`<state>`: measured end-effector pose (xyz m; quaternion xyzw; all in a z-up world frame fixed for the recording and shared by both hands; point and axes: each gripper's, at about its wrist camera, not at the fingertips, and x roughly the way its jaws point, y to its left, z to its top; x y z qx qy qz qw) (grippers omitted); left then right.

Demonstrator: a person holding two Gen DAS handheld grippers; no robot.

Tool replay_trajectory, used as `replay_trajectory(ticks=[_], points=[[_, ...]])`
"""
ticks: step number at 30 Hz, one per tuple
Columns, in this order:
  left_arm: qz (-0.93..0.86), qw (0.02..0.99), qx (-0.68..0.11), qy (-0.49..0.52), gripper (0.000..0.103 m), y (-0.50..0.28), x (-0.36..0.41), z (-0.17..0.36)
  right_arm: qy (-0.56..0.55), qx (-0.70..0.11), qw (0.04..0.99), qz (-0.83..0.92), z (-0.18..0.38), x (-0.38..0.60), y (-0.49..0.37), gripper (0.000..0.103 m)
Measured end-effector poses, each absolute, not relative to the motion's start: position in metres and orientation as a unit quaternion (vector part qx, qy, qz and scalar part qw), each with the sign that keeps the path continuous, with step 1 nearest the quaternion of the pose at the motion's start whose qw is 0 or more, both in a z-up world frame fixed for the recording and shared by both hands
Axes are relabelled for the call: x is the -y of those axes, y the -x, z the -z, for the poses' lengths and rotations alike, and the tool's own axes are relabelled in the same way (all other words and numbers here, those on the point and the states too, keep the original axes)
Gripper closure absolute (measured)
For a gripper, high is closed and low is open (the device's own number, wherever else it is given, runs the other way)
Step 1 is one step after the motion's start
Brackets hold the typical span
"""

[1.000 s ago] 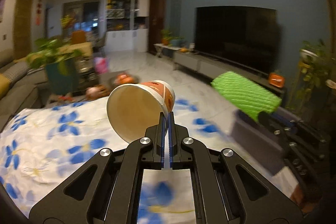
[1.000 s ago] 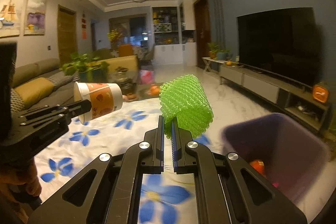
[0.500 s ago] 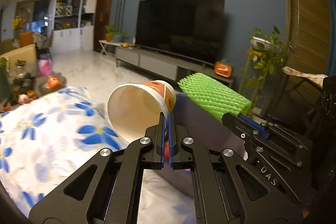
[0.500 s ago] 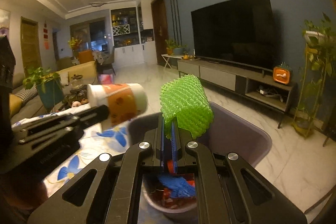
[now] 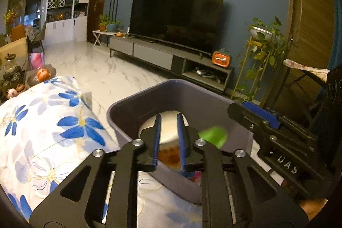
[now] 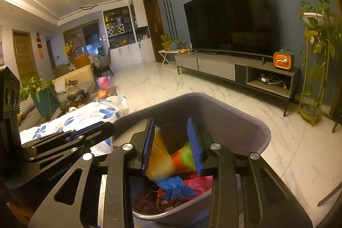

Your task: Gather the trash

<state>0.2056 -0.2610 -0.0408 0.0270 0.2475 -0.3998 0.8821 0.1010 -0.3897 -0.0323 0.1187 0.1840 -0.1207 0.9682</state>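
Fingers of the left gripper (image 5: pixel 167 138) stand parted with nothing clamped, and a blurred paper cup (image 5: pixel 165 132) shows in the gap between them, inside the grey bin (image 5: pixel 128 108) just ahead. The right gripper (image 6: pixel 172 143) is spread wide over the same bin, its fingers empty. A smeared green shape (image 5: pixel 213 136) to the right of the left fingers is probably the foam net, above blue netting (image 6: pixel 175 184) and red wrappers.
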Motion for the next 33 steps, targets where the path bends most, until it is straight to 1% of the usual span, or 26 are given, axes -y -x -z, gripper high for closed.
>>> replay_trajectory(ticks=[2, 3, 4, 5, 6, 7, 8, 10, 11, 13, 18, 20, 23, 27, 33], points=[[0.396, 0.885, -0.244, -0.020, 0.068, -0.204, 0.257, 0.041, -0.122, -0.189, 0.967, 0.121, 0.034, 0.391, -0.102, 0.069], [0.391, 0.888, -0.242, -0.016, 0.065, -0.203, 0.252, 0.040, -0.122, -0.189, 0.967, 0.123, 0.034, 0.390, -0.102, 0.066], [0.384, 0.892, -0.239, -0.015, 0.057, -0.201, 0.248, 0.039, -0.120, -0.190, 0.966, 0.125, 0.034, 0.389, -0.101, 0.056], [0.373, 0.898, -0.234, -0.014, 0.049, -0.199, 0.244, 0.038, -0.117, -0.190, 0.966, 0.128, 0.034, 0.389, -0.101, 0.051], [0.357, 0.906, -0.228, -0.015, 0.044, -0.196, 0.238, 0.036, -0.114, -0.188, 0.967, 0.130, 0.033, 0.387, -0.100, 0.046], [0.344, 0.912, -0.222, -0.015, 0.036, -0.192, 0.234, 0.035, -0.107, -0.185, 0.968, 0.132, 0.033, 0.383, -0.098, 0.043], [0.328, 0.919, -0.216, -0.016, 0.031, -0.188, 0.228, 0.034, -0.102, -0.186, 0.968, 0.133, 0.033, 0.380, -0.098, 0.041], [0.295, 0.933, -0.205, -0.015, 0.023, -0.179, 0.214, 0.031, -0.091, -0.188, 0.968, 0.139, 0.032, 0.374, -0.098, 0.028], [0.283, 0.938, -0.200, -0.016, 0.020, -0.175, 0.209, 0.029, -0.085, -0.187, 0.969, 0.140, 0.032, 0.370, -0.096, 0.025], [0.250, 0.949, -0.193, -0.023, 0.016, -0.165, 0.197, 0.027, -0.074, -0.185, 0.969, 0.145, 0.031, 0.360, -0.092, 0.017], [0.201, 0.957, -0.208, -0.026, 0.013, -0.148, 0.170, 0.026, -0.049, -0.189, 0.969, 0.150, 0.026, 0.342, -0.085, 0.013], [0.194, 0.958, -0.212, -0.015, 0.009, -0.138, 0.156, 0.024, -0.046, -0.189, 0.969, 0.153, 0.024, 0.335, -0.080, 0.009], [0.185, 0.960, -0.209, -0.006, 0.006, -0.125, 0.140, 0.021, -0.040, -0.185, 0.969, 0.157, 0.020, 0.324, -0.071, 0.008], [0.169, 0.965, -0.199, -0.006, 0.006, -0.104, 0.121, 0.013, -0.030, -0.183, 0.969, 0.163, 0.014, 0.309, -0.055, 0.006], [0.147, 0.971, -0.190, -0.014, 0.006, -0.072, 0.101, 0.009, -0.023, -0.184, 0.970, 0.154, 0.005, 0.284, -0.027, 0.006]])
